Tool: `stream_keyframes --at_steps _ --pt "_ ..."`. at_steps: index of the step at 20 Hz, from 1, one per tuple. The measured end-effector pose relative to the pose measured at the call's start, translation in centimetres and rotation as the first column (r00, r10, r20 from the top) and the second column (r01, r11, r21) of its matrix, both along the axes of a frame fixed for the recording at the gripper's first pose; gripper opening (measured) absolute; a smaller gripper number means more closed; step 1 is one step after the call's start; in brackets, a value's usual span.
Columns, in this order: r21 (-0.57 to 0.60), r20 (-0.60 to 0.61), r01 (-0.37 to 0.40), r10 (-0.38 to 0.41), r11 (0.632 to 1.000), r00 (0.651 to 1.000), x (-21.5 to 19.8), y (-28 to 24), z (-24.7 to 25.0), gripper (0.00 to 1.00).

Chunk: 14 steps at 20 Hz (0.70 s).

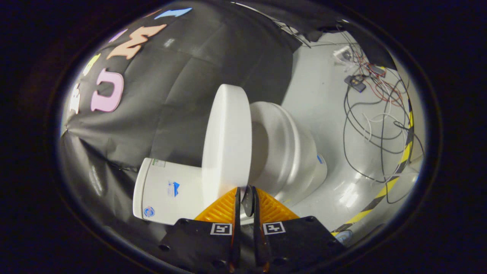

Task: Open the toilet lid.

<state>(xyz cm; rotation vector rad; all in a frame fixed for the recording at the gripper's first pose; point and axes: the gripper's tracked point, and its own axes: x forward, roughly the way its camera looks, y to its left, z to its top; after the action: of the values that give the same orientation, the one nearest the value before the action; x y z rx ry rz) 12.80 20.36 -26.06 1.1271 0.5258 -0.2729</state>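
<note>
We are seeing a smooth, matt-looking plastic toilet lid (227, 140) pinched at its edge by the gripper (245, 196), over a glossy ceramic-looking bowl (293, 152) and tank (167, 194). The floor (323, 106) is gleaming, and the wall (182, 99) is creased cloth.

The glossy white ceramic toilet (289, 152) and its raised white lid (227, 140) stand on a pale grey floor (319, 95), edged by yellow-and-black striped tape (395, 179); black, white and red cables (376, 110) tangle far right.

White toilet lid (227, 140) raised upright off the bowl (289, 148), against the tank (167, 192).
</note>
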Motion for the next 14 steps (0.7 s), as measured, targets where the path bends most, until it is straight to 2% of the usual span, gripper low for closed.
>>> stream_keyframes --at_steps 5,6,8,10,14 --pt "0.005 0.0 0.008 -0.008 1.0 1.0 0.2 1.0 1.9 0.15" --pt "-0.016 -0.05 0.034 -0.035 0.999 0.998 -0.4 -0.6 2.3 0.15" --pt "-0.079 -0.107 0.045 -0.053 0.996 0.993 -0.4 0.1 0.8 0.0" --pt "-0.109 -0.14 0.065 -0.08 0.992 0.987 -0.4 0.5 1.3 0.01" --pt "-0.152 -0.089 0.088 -0.103 0.984 0.991 0.7 1.7 5.1 0.0"
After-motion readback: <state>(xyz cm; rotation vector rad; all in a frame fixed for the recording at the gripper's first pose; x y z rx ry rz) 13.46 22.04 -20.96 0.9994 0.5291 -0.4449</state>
